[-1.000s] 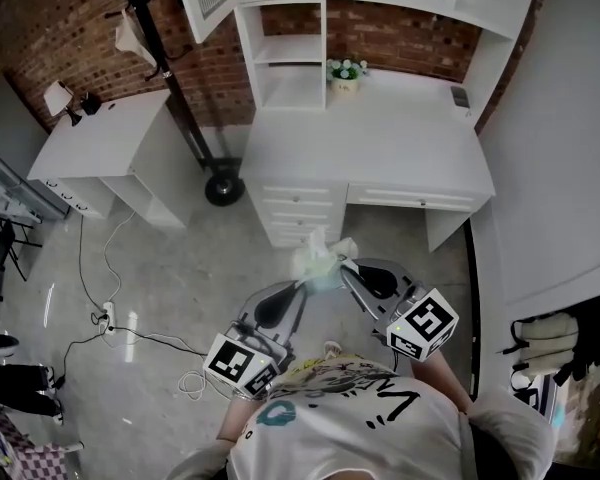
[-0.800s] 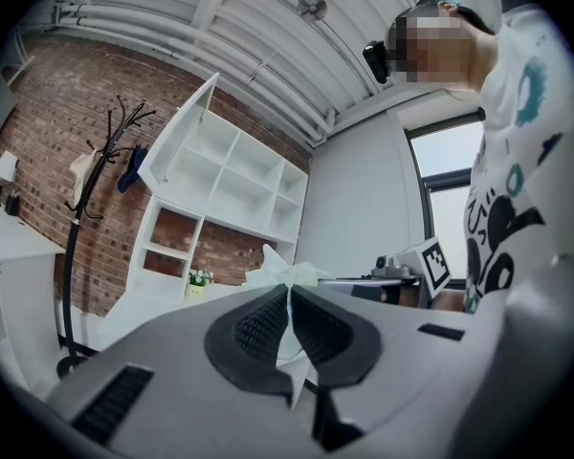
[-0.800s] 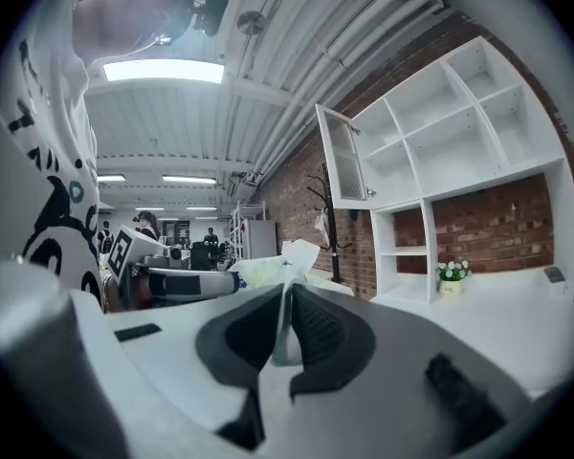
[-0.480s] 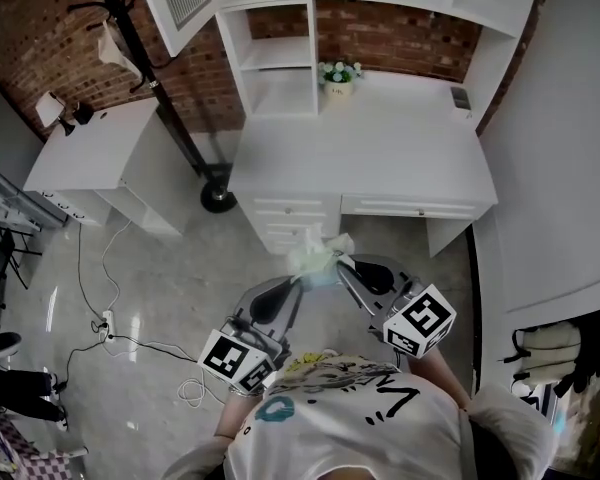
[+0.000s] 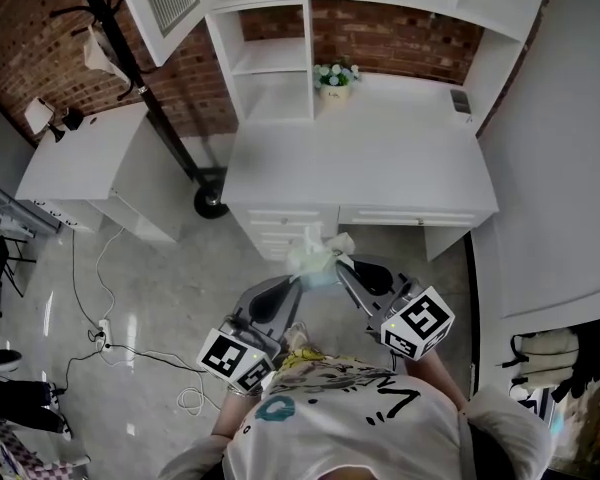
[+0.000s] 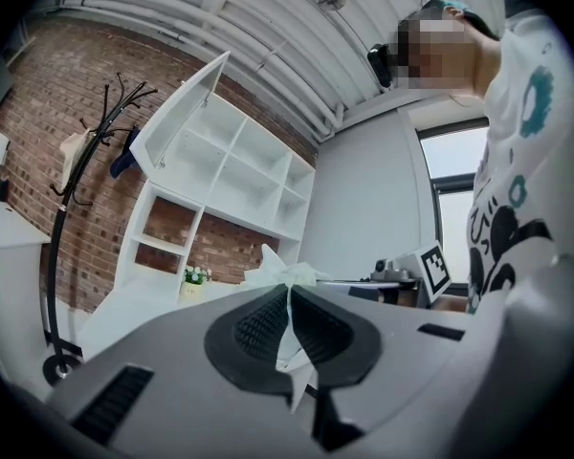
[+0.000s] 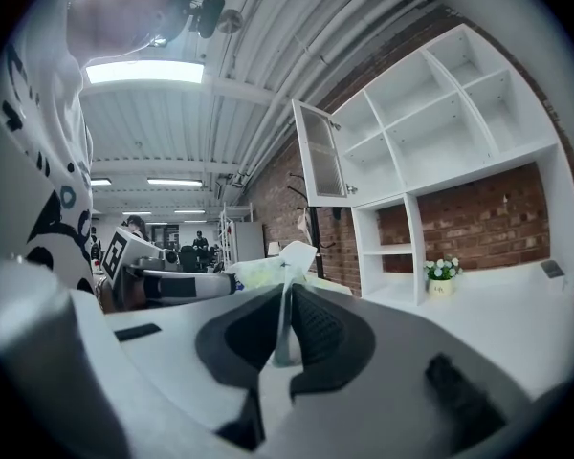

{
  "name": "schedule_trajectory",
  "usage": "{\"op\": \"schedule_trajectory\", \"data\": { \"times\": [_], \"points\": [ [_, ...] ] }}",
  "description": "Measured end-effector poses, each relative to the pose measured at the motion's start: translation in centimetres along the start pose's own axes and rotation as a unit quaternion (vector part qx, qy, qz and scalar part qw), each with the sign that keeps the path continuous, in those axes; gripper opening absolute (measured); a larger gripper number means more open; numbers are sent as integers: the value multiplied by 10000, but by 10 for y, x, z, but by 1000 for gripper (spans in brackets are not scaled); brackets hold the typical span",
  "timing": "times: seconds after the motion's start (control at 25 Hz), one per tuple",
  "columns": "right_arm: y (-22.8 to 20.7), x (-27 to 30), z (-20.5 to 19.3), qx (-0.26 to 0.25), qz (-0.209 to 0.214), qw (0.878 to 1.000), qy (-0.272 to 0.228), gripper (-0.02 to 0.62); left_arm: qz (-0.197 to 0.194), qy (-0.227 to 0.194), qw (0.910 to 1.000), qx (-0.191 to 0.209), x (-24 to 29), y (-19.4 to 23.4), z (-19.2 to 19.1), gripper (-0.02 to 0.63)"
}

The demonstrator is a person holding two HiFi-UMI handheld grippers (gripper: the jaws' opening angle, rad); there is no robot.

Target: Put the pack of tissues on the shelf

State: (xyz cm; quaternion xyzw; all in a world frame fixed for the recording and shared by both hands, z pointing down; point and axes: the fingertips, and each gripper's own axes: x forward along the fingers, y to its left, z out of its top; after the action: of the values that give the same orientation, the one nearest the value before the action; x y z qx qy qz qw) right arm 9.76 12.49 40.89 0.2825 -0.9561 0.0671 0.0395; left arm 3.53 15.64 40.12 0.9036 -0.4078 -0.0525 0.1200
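The pack of tissues (image 5: 315, 260), pale green and white in a thin plastic wrap, hangs in the air in front of the desk's drawers. Both grippers pinch it from either side. My left gripper (image 5: 298, 280) is shut on its left wrap edge, and the plastic (image 6: 289, 314) shows squeezed between the black pads. My right gripper (image 5: 340, 264) is shut on the right edge, with wrap (image 7: 283, 323) caught in its jaws too. The white shelf unit (image 5: 270, 56) with open compartments stands at the desk's back left.
A white desk (image 5: 380, 163) with drawers lies ahead, with a small flower pot (image 5: 332, 76) and a remote (image 5: 461, 100) at its back. A black coat stand (image 5: 208, 200) and a white side cabinet (image 5: 80, 163) are to the left. Cables trail on the floor (image 5: 110, 318).
The view has drifted toward the desk and shelf, which now sit slightly lower and nearer. Both grippers keep the same hold on the tissue pack.
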Motion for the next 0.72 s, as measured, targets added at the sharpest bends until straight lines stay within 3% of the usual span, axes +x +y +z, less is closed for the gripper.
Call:
{"op": "schedule_trajectory", "data": {
  "times": [0.36,0.72],
  "points": [
    [-30,57,18,111,-145,9998,71,29,-140,91,9995,-263,21,60,20,18],
    [-38,114,23,154,-169,9997,56,29,-102,86,9995,-271,22,120,34,18]
  ]
}}
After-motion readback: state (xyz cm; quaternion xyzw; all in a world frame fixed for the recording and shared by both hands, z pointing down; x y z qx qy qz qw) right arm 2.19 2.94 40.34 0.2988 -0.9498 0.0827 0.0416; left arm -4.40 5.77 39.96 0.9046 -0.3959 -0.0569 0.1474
